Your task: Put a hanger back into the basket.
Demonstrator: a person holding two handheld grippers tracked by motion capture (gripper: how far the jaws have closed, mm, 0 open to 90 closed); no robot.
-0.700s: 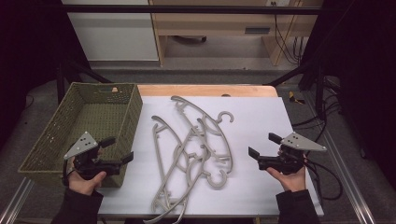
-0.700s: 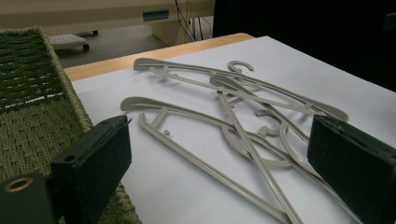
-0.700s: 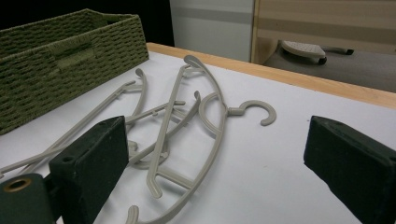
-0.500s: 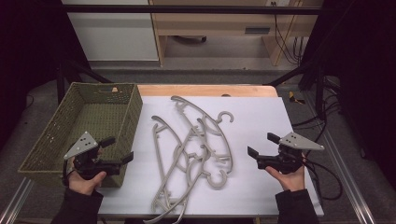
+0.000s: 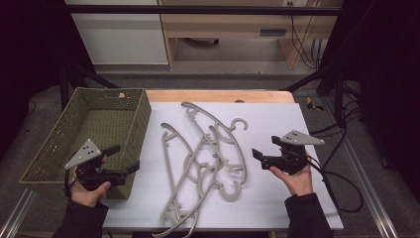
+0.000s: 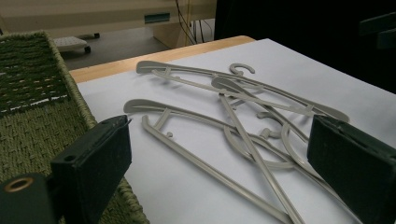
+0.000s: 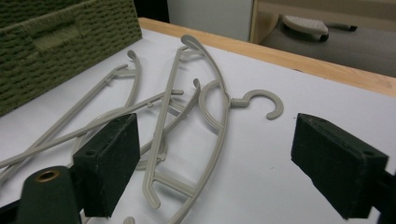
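- The pile of grey hangers (image 5: 203,163) lies tangled on the white table (image 5: 277,124); where one hanger ends and the next begins is hard to make out, and I cannot tell their exact count.
- The lowest hanger ends run off the table's near edge and are cut off at the bottom of the high view.
- Left of the pile stands the green woven basket (image 5: 130,95), its right wall just beside the leftmost hanger.
- Right of the pile the white surface lies bare up to the table's right edge; bare room also shows behind the pile, toward the wooden far edge.
- The pile's long axis runs from the near edge up toward the far side, leaning slightly right; one hook (image 5: 239,124) points to the far right, another (image 5: 230,191) curls near the front.
- The left gripper (image 5: 124,158) hovers left of the pile, over the basket's near right corner, jaws spread apart, nothing between them.
- The right gripper (image 5: 257,158) hovers just right of the pile, jaws released, nothing grasped.
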